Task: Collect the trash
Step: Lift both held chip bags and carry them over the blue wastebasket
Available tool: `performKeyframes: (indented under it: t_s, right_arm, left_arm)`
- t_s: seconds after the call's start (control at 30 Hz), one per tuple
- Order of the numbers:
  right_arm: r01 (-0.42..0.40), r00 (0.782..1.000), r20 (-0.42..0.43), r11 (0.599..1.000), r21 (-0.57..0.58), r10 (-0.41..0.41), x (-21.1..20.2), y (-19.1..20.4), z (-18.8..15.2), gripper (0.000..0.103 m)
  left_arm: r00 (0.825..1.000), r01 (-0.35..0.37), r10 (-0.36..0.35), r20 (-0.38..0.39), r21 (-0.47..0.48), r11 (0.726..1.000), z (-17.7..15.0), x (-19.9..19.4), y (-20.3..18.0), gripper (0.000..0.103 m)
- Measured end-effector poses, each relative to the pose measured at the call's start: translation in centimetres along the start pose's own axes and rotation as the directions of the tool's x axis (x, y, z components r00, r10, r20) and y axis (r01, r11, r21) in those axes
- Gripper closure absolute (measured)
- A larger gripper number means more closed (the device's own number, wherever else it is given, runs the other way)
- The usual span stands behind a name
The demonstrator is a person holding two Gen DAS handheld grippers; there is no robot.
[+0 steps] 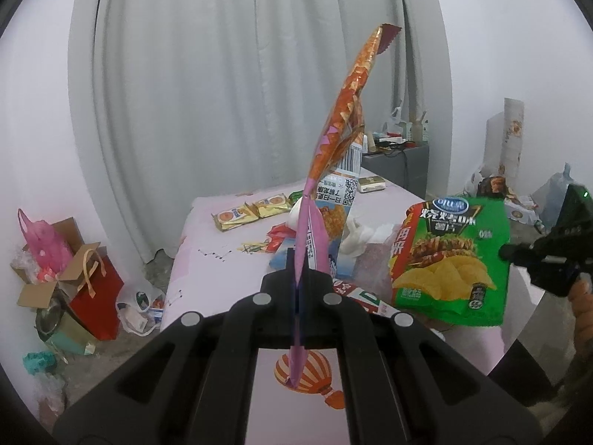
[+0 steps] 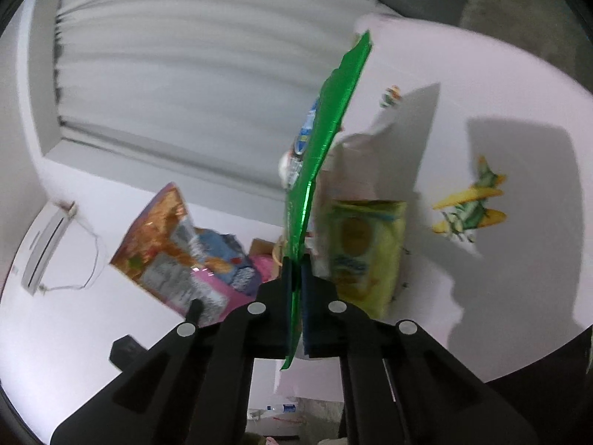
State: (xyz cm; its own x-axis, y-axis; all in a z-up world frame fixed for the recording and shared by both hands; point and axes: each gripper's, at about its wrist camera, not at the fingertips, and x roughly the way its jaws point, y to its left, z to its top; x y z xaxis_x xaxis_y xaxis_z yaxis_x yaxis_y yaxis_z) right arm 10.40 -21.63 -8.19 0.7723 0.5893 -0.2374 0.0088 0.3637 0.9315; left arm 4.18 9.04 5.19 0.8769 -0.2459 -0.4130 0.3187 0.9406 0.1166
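Note:
My left gripper is shut on the pink edge of an orange-and-pink snack bag, which stands up edge-on above the bed. My right gripper is shut on a green chip bag, seen edge-on; the same green bag hangs at the right in the left wrist view, with the right gripper behind it. The orange bag held by the left gripper shows at the left in the right wrist view. More wrappers lie on the pink bedsheet: yellow biscuit packs, a blue carton, white tissue.
A cardboard box with a pink plastic bag, a red gift bag and a plastic bag of litter stand on the floor left of the bed. A grey cabinet with clutter is behind. A yellow snack pack lies on the sheet.

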Motion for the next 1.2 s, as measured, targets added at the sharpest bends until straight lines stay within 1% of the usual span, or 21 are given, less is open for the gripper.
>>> performKeyframes:
  t_s: [0.13, 0.23, 0.5, 0.63, 0.73, 0.83, 0.93, 1.03, 1.1, 1.13, 1.17, 1.2]
  right_arm:
    - [-0.038, 0.999, 0.008, 0.997, -0.069, 0.039, -0.3, 1.9, -0.4, 0.100]
    - [-0.058, 0.998, 0.011, 0.993, -0.104, 0.059, -0.4, 2.6, -0.9, 0.100]
    - [-0.146, 0.989, 0.002, 0.981, -0.129, 0.148, -0.4, 3.0, -1.7, 0.100]
    - [-0.195, 0.980, 0.007, 0.970, -0.148, 0.198, -1.8, 3.1, -1.9, 0.100]
    - [-0.220, 0.973, 0.029, 0.960, -0.171, 0.228, -3.3, 3.3, -1.8, 0.100]
    - [-0.236, 0.965, 0.065, 0.952, -0.194, 0.252, -5.1, 3.6, -1.5, 0.100]
    - [-0.230, 0.958, 0.120, 0.948, -0.222, 0.260, -7.4, 4.1, -1.0, 0.100]
    - [-0.205, 0.947, 0.193, 0.947, -0.247, 0.256, -10.5, 4.2, -0.4, 0.100]
    - [-0.188, 0.937, 0.245, 0.949, -0.253, 0.251, -12.5, 3.9, -0.3, 0.100]
    - [-0.181, 0.931, 0.268, 0.951, -0.253, 0.248, -13.4, 3.7, -0.1, 0.100]
    - [-0.167, 0.922, 0.302, 0.953, -0.252, 0.241, -14.7, 3.2, 0.0, 0.100]
    - [-0.149, 0.913, 0.336, 0.956, -0.253, 0.231, -16.0, 2.8, 0.1, 0.100]
  left_arm:
    - [1.000, 0.011, -0.011, 0.006, 0.005, 1.000, 0.4, -0.1, -0.3, 0.103]
    - [1.000, 0.017, -0.017, 0.013, 0.009, 1.000, 0.7, -0.1, -0.5, 0.103]
    - [0.999, 0.033, -0.034, 0.024, 0.026, 0.999, 1.0, 0.2, -0.9, 0.103]
    - [0.999, 0.035, -0.036, 0.034, 0.026, 0.999, 1.2, 0.1, -1.0, 0.103]
    - [0.998, 0.045, -0.047, 0.050, 0.034, 0.998, 1.8, -0.2, -1.5, 0.103]
    - [0.994, 0.088, -0.090, 0.064, 0.040, 0.995, 2.7, -0.2, -2.4, 0.103]
    - [0.986, 0.149, -0.152, 0.070, 0.051, 0.987, 3.9, 0.0, -3.9, 0.103]
    - [0.969, 0.231, -0.237, 0.076, 0.075, 0.970, 5.6, 0.7, -6.2, 0.103]
    - [0.952, 0.291, -0.298, 0.071, 0.099, 0.952, 6.7, 1.3, -8.3, 0.103]
    - [0.941, 0.325, -0.334, 0.062, 0.115, 0.939, 7.3, 1.7, -9.6, 0.103]
    - [0.932, 0.349, -0.358, 0.054, 0.126, 0.928, 7.7, 2.0, -10.6, 0.103]
    - [0.915, 0.394, -0.402, 0.037, 0.144, 0.908, 8.5, 2.6, -12.4, 0.103]
